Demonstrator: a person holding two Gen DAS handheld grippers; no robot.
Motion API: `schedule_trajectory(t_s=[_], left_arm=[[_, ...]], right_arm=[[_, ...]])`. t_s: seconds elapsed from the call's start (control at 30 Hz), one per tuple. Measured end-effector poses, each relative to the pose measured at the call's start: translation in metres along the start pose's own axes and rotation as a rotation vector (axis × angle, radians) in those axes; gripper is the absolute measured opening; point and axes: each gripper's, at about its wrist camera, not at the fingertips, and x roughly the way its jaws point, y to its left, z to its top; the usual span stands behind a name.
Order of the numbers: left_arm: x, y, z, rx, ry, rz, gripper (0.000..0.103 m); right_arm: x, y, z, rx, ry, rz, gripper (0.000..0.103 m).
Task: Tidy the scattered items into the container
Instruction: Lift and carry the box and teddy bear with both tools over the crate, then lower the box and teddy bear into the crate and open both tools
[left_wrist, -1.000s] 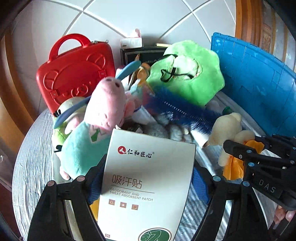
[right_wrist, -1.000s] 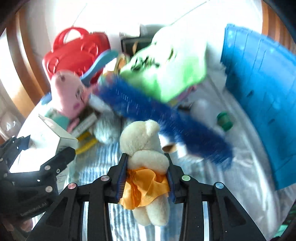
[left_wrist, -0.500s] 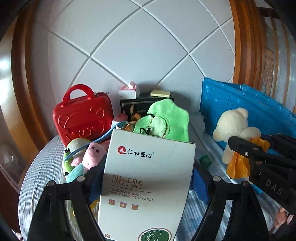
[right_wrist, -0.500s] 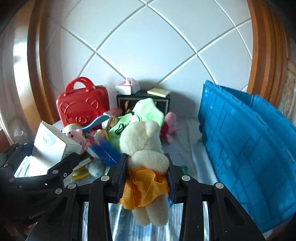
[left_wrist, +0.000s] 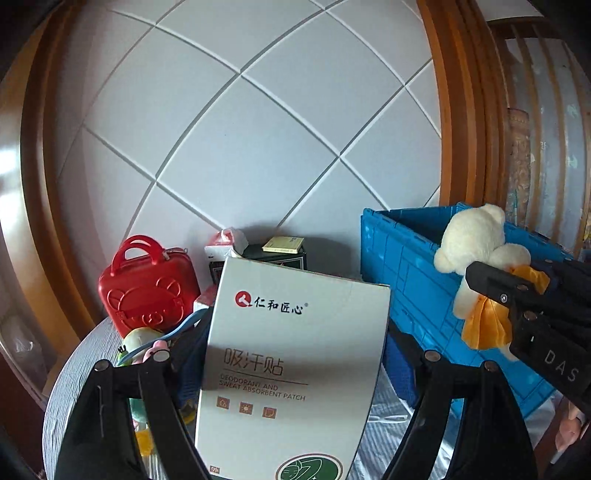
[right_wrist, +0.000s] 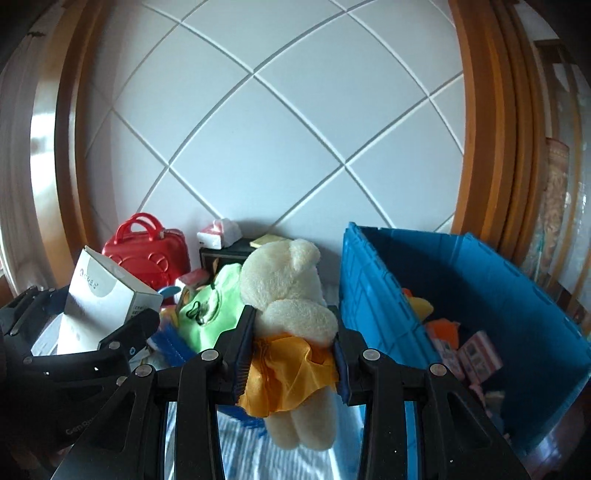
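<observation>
We hold two things up — our left tool (left_wrist: 295, 373) grips a white box (left_wrist: 291, 362), our right tool (right_wrist: 291, 354) squeezes a teddy bear (right_wrist: 291, 295) beside the blue bin (right_wrist: 373, 306).

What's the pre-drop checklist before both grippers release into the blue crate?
1. Right gripper clamped on the teddy bear: ok.
2. Left gripper clamped on the white patch box: ok.
3. Blue crate open on top: ok.
4. Room left inside the crate among the toys already there: ok.
5. Bear above the crate opening: not ok, it hangs left of the near wall.
6. Box above the crate opening: not ok, it sits left of the crate.
</observation>
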Motion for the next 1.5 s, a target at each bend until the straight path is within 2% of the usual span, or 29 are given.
schedule_trajectory(t_s=[0.23, 0.4, 0.5, 0.63, 0.7, 0.83, 0.9, 0.97, 1.07, 1.13, 1.27, 1.4, 1.5], left_arm=[[-0.005, -0.056, 0.031, 0.028, -0.042, -0.094, 0.080], [-0.007, -0.110, 0.055, 0.051, -0.075, -0.137, 0.080], [-0.005, -0.147, 0.071, 0.039, -0.094, -0.151, 0.080], [0.004, -0.209, 0.098, -0.001, -0.118, -0.161, 0.080], [0.012, -0.240, 0.113, -0.021, -0.133, -0.148, 0.080], [0.054, -0.298, 0.138, -0.058, -0.079, -0.140, 0.080], [0.086, -0.319, 0.138, -0.061, -0.009, -0.114, 0.080], [0.120, -0.335, 0.129, -0.074, 0.098, -0.112, 0.080], [0.176, -0.353, 0.105, -0.084, 0.296, -0.083, 0.080], [0.205, -0.359, 0.083, -0.075, 0.391, -0.052, 0.080], [0.242, -0.367, 0.050, -0.037, 0.518, 0.001, 0.080], [0.265, -0.370, 0.027, -0.026, 0.634, -0.011, 0.080], [0.279, -0.375, 0.008, -0.010, 0.751, -0.023, 0.080]], right_arm=[[-0.031, -0.046, 0.015, 0.011, -0.054, -0.093, 0.036], [-0.051, -0.101, 0.025, 0.029, -0.095, -0.154, 0.036], [-0.062, -0.148, 0.036, 0.023, -0.122, -0.189, 0.036], [-0.070, -0.230, 0.052, 0.001, -0.141, -0.212, 0.036], [-0.066, -0.269, 0.054, -0.014, -0.127, -0.210, 0.036], [-0.030, -0.340, 0.049, -0.048, -0.056, -0.196, 0.036], [-0.001, -0.367, 0.043, -0.041, 0.007, -0.161, 0.036], [0.029, -0.381, 0.032, -0.038, 0.063, -0.138, 0.036], [0.070, -0.400, 0.021, -0.032, 0.144, -0.105, 0.036], [0.097, -0.406, 0.015, -0.031, 0.197, -0.080, 0.036], [0.140, -0.405, 0.000, -0.060, 0.274, -0.072, 0.036], [0.171, -0.401, -0.005, -0.059, 0.321, -0.071, 0.036], [0.185, -0.390, -0.007, -0.069, 0.336, -0.089, 0.036]])
